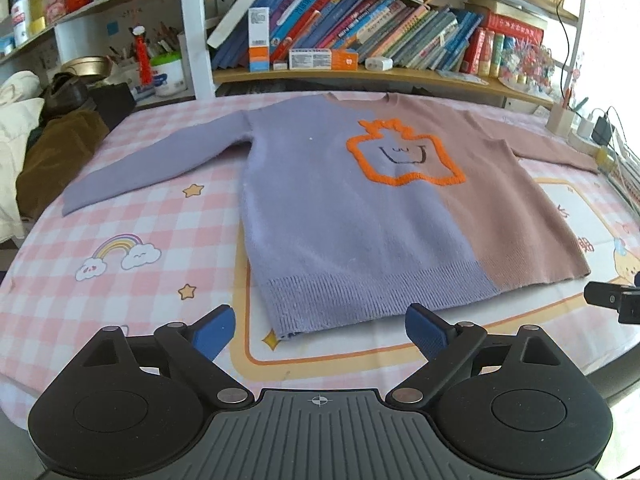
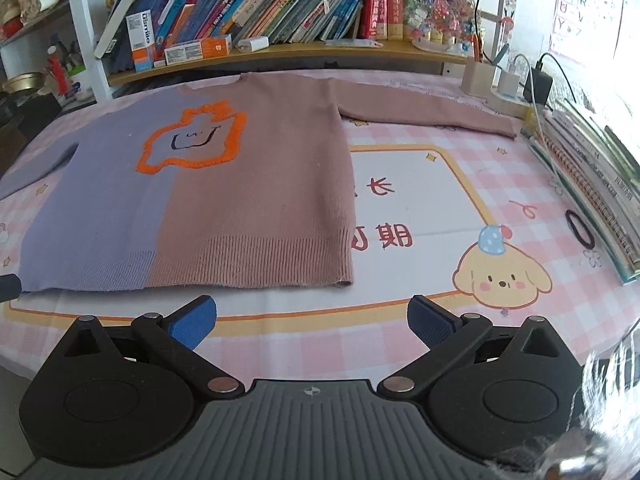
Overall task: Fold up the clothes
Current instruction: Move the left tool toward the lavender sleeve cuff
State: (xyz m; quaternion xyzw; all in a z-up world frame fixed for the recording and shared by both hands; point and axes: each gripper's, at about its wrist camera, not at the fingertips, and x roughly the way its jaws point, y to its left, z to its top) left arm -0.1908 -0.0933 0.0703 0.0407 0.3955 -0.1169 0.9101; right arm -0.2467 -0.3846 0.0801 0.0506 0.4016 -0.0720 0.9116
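The flat knit sweater is two-toned: lavender on one half, dusty pink-brown on the other, with a fuzzy orange outline motif enclosing black line marks. The checked table cover is pink and white, printed with a yellow-bordered white panel, red characters, a yellow cartoon puppy, gold stars and a pastel rainbow.

Sweater is soft matt knit with ribbed hem and fuzzy raised orange outline, tablecloth is smooth printed sheet with slight sheen, both grippers are matt black plastic with textured blue pads and shiny metal pivot pins.
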